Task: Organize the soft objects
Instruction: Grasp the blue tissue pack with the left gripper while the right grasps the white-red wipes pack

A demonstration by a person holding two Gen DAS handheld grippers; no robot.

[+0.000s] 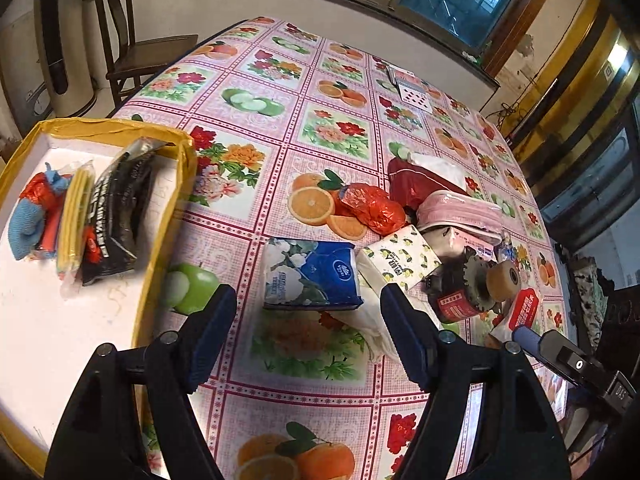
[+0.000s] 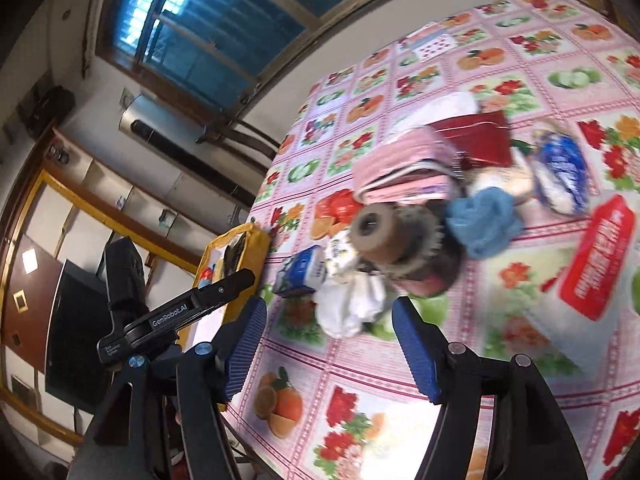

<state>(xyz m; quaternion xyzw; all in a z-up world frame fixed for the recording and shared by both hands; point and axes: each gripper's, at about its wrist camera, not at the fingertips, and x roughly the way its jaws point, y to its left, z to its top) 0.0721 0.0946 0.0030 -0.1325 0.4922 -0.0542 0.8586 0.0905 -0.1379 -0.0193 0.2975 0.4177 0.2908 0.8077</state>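
- Right now I am holding my left tool (image 1: 308,320) wide open and empty, its blue pads hanging above the counter (image 1: 280,128) in the lower middle of the left wrist view.
- Between those pads, slightly higher in the frame, a blue-and-white tissue pack (image 1: 310,276) is lying flat on the flowered cloth.
- Just right of it a lemon-print tissue pack (image 1: 400,258) is resting, touching a crumpled white bag (image 1: 376,320) below it.
- Above these a red foil wrapper (image 1: 374,208), a pink pouch (image 1: 460,212) and a dark red bag (image 1: 424,184) are crowding together in the centre right.
- At the left edge a yellow-rimmed box (image 1: 160,216) is holding a blue knitted piece (image 1: 28,224), a yellow packet (image 1: 74,220) and a black packet (image 1: 118,220), all leaning side by side.
- I am keeping my right tool (image 2: 328,344) equally spread, gripping nothing, low in the blurred right wrist view.
- Beyond it a tape roll (image 2: 380,232) is sitting mid-frame, with a blue knitted cloth (image 2: 484,224) just to its right.
- At the right edge a red packet (image 2: 596,260) is lying on the cloth.
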